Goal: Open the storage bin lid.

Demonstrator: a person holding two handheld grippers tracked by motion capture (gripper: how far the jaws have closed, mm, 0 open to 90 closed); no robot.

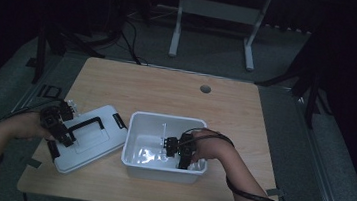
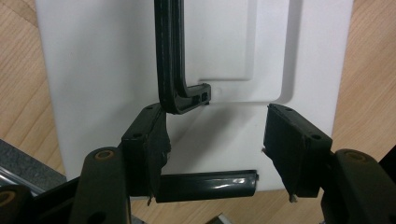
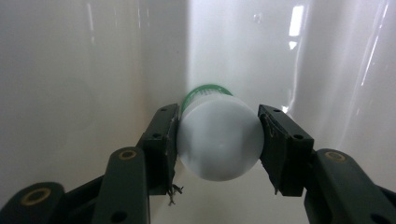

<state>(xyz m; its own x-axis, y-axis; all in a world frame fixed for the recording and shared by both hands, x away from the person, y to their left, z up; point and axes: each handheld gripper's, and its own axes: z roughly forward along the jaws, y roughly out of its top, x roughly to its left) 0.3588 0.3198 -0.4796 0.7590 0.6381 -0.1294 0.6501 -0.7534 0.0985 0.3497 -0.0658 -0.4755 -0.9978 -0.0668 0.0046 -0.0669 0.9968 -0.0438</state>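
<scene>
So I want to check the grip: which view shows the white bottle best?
The right gripper view: the white bottle sits close up, clamped between the right gripper's jaws inside the white bin, its green band visible. In the high view the hand and gripper cover it. The left gripper view looks at the lid instead.

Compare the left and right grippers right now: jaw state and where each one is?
The right gripper is clamped on a white bottle with a green band; the left gripper stands open, pads pressing nothing. The right gripper reaches down inside the white bin; the left gripper sits over the white lid, one jaw beside its black handle. Both have two black jaws.
</scene>
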